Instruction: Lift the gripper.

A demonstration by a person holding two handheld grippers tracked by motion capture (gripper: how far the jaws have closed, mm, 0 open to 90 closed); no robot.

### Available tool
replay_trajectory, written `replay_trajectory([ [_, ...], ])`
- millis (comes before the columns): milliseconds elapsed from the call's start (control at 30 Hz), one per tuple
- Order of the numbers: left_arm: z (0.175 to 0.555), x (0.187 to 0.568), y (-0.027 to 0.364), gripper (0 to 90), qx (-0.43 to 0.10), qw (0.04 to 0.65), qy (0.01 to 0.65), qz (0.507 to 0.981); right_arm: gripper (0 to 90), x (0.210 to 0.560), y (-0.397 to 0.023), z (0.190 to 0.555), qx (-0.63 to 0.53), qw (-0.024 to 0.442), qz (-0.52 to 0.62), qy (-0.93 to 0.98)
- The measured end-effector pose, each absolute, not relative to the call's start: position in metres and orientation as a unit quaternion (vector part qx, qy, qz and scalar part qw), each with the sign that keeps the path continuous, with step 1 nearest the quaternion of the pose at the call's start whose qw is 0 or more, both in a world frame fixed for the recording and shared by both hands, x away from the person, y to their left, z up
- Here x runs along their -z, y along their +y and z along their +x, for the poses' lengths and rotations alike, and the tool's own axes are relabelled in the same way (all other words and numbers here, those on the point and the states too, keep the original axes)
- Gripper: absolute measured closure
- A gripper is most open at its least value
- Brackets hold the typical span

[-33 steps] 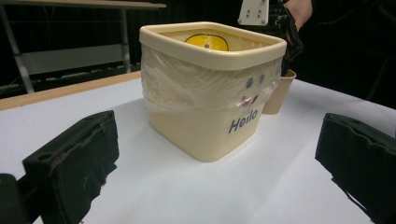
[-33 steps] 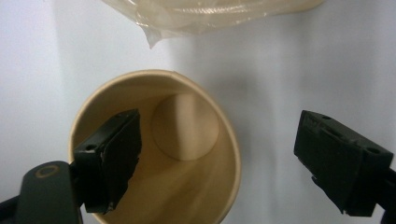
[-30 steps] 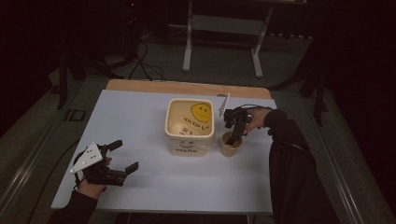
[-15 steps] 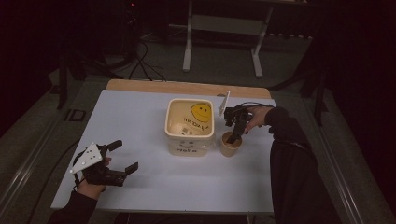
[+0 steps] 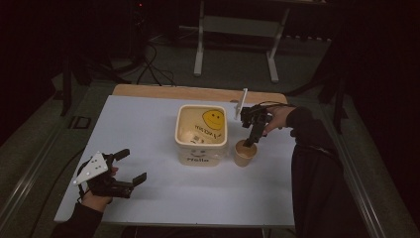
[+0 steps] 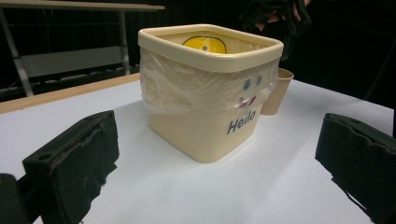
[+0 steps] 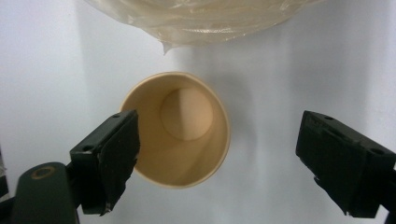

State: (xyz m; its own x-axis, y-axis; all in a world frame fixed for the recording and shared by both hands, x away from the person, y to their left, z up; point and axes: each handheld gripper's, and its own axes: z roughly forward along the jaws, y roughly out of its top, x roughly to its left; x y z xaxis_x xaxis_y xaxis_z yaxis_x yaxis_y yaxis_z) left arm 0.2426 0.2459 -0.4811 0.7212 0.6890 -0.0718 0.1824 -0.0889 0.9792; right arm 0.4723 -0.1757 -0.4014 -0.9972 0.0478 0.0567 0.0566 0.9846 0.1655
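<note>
A cream square bin point(image 5: 201, 134) lined with clear plastic, with a yellow smiley inside and "Hello" on its front, stands mid-table. Just to its right sits an empty paper cup point(image 5: 245, 152). My right gripper point(image 5: 249, 142) points down just above the cup, open. In the right gripper view its jaws straddle the cup point(image 7: 180, 128) from above; the left pad overlaps the rim without pressing it. The bin's liner point(image 7: 201, 18) fills the top edge there. My left gripper point(image 5: 134, 164) rests open at the near left of the table, facing the bin point(image 6: 205, 88) and cup point(image 6: 278, 93).
The white table point(image 5: 148, 124) has a wooden strip point(image 5: 163, 91) along its far edge. Beyond it stand a metal frame point(image 5: 235, 25) and floor cables point(image 5: 148, 69). A dark sleeve point(image 5: 317, 163) comes in along the table's right side.
My right gripper has risen a little from the cup's mouth. The left gripper, bin and cup stay where they were.
</note>
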Motion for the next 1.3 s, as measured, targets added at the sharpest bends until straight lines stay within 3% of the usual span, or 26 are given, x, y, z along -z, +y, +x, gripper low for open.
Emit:
replay_trajectory([
  [867,0.243,0.482,0.246,0.6,-0.210,0.600,0.308,0.708,11.7,0.331,-0.182,0.444,0.083,0.009,-0.034,-0.996],
  [1300,0.243,0.482,0.246,0.6,-0.208,0.600,0.306,0.709,11.3,0.322,-0.172,0.422,0.074,0.013,-0.011,-0.997],
])
